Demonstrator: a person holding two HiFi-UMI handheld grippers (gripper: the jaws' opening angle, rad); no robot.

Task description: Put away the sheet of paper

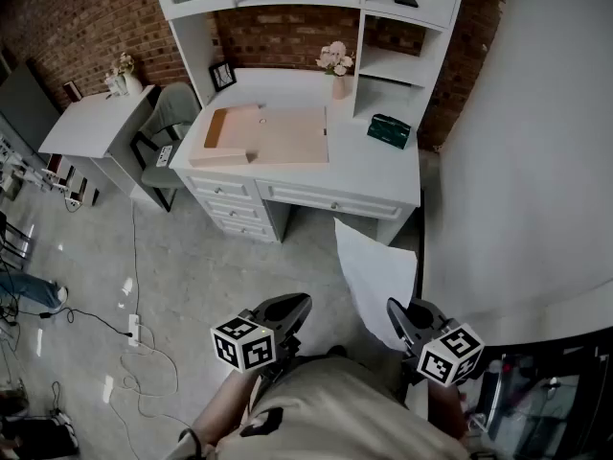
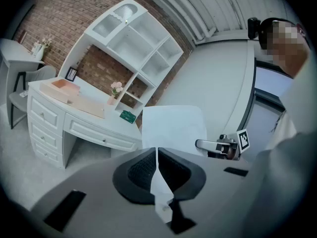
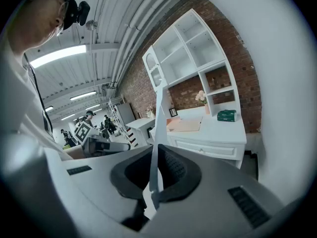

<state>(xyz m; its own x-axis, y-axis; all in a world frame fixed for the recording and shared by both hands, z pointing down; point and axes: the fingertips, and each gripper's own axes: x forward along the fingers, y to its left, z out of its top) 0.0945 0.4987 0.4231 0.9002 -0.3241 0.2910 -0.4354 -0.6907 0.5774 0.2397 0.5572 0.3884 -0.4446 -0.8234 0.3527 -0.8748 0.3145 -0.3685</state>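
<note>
The white sheet of paper (image 1: 376,274) hangs in the air in front of the desk, with my right gripper (image 1: 400,316) shut on its near lower corner. In the right gripper view the sheet (image 3: 159,123) stands edge-on between the closed jaws and rises above them. My left gripper (image 1: 292,307) is to the left of the paper, apart from it, shut with nothing in it. The left gripper view shows the sheet (image 2: 173,128) face-on beyond its jaws, with the right gripper (image 2: 199,144) at the sheet's right edge.
A white desk (image 1: 383,175) with a shelf unit stands ahead, bearing a tan pad (image 1: 273,134), a green box (image 1: 389,130) and a flower vase (image 1: 337,70). A chair (image 1: 168,123) and side table (image 1: 96,123) are at the left. A white wall (image 1: 536,161) runs along the right. Cables (image 1: 134,329) lie on the floor.
</note>
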